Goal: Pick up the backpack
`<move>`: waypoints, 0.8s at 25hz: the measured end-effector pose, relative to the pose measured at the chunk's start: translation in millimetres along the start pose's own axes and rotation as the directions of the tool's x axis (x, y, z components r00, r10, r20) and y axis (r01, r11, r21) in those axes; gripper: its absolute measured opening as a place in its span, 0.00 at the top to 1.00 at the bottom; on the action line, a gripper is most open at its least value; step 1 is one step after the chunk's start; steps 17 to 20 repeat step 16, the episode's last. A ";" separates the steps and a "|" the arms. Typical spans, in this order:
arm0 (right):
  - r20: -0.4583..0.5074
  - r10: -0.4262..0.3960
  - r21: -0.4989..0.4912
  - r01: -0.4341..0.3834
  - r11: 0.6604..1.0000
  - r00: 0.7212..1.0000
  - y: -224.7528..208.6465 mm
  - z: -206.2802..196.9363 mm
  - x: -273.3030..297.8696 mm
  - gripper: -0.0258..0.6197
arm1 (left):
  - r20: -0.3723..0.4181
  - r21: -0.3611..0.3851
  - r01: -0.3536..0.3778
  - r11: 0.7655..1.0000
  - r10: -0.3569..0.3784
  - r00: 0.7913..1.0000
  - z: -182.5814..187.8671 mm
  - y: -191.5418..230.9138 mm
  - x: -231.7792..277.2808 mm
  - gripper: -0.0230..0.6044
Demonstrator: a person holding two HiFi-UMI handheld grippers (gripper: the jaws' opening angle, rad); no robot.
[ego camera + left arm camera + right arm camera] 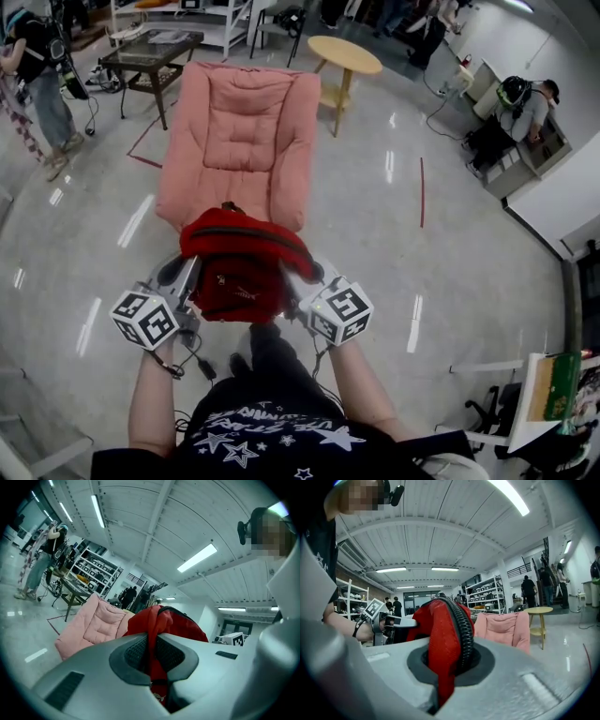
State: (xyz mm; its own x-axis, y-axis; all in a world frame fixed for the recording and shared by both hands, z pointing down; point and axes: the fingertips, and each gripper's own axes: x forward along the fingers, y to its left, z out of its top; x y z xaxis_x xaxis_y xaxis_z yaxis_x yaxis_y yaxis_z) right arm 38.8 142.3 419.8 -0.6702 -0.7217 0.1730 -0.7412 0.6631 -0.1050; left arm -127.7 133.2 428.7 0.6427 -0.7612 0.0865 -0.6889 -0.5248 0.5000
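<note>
At the centre of the head view the red fabric backpack hangs clear of the glossy grey floor, just below the pink cushioned armchair. The left tongs are clamped on a thin fold of its cloth, and the right tongs are closed on a fold carrying the black zipper. Both holds are narrow pinches near the top, so the sagging body could drag the cloth out. The zipper teeth look a poorer surface than cloth. If the hands drift apart or tilt, one side may slip and the bag would swing or drop.
</note>
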 end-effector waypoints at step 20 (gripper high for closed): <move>-0.035 0.014 -0.020 -0.015 1.000 0.999 -16.0 1.3 0.9 0.95 | -0.007 -0.039 0.005 0.999 -0.005 1.000 -0.8 -0.2 20.2 0.91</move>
